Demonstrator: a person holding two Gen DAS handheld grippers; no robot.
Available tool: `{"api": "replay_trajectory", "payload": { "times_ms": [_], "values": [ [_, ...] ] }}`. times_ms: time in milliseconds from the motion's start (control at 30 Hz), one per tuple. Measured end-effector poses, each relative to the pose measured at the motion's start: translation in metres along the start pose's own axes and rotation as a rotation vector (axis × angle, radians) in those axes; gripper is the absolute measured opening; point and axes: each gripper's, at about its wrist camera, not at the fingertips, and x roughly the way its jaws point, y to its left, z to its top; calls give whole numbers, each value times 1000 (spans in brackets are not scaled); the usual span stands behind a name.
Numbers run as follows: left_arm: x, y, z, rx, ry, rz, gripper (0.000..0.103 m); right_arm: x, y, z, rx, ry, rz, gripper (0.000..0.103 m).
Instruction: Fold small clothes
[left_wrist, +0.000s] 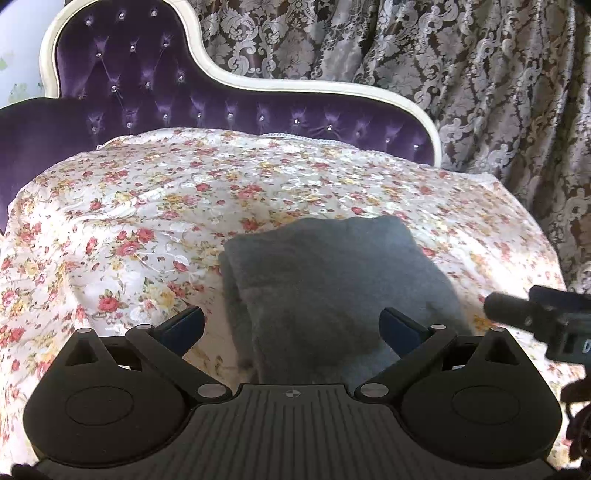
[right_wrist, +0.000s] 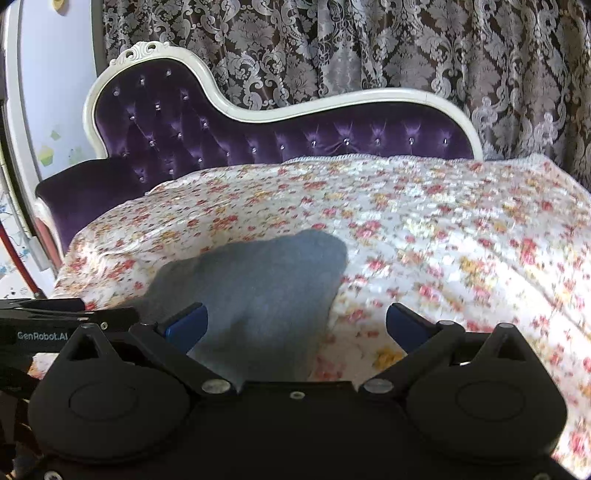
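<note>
Patterned damask curtains (right_wrist: 369, 44) are hanging behind a purple tufted chaise (left_wrist: 155, 92) with a white scrolled frame; a floral coverlet (left_wrist: 147, 206) in pink and yellow roses is lying over the seat and serving as the work surface. A grey garment (left_wrist: 332, 280), folded into a thick rectangular bundle, is resting on the coverlet toward its near edge, roughly central in the left wrist view and left of centre in the right wrist view (right_wrist: 258, 280). The left gripper (left_wrist: 291, 326) is hovering over the bundle's near end with its blue-padded fingers spread wide, gripping nothing; the grey cloth is showing between them. The right gripper (right_wrist: 295, 326) is likewise spread apart and holding nothing, straddling the garment's right edge, one finger over grey fabric and the other over bare coverlet. Part of the right tool is poking in at the right edge of the left view, near the garment's right side. Nothing is lying between either claw and the cloth. A pale wall (right_wrist: 55, 92) with small decals is showing left of the chaise.
</note>
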Motion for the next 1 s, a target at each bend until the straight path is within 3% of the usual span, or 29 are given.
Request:
{"api": "replay_trajectory", "payload": {
  "times_ms": [200, 533, 1000],
  "values": [
    [-14, -11, -5, 26, 16, 45, 102, -16, 7, -7, 2, 9, 2, 102],
    [-28, -27, -4, 89, 59, 209, 102, -29, 13, -17, 28, 61, -49, 102],
    [-35, -27, -5, 69, 105, 201, 102, -45, 28, -16, -16, 36, -97, 102]
  ]
}}
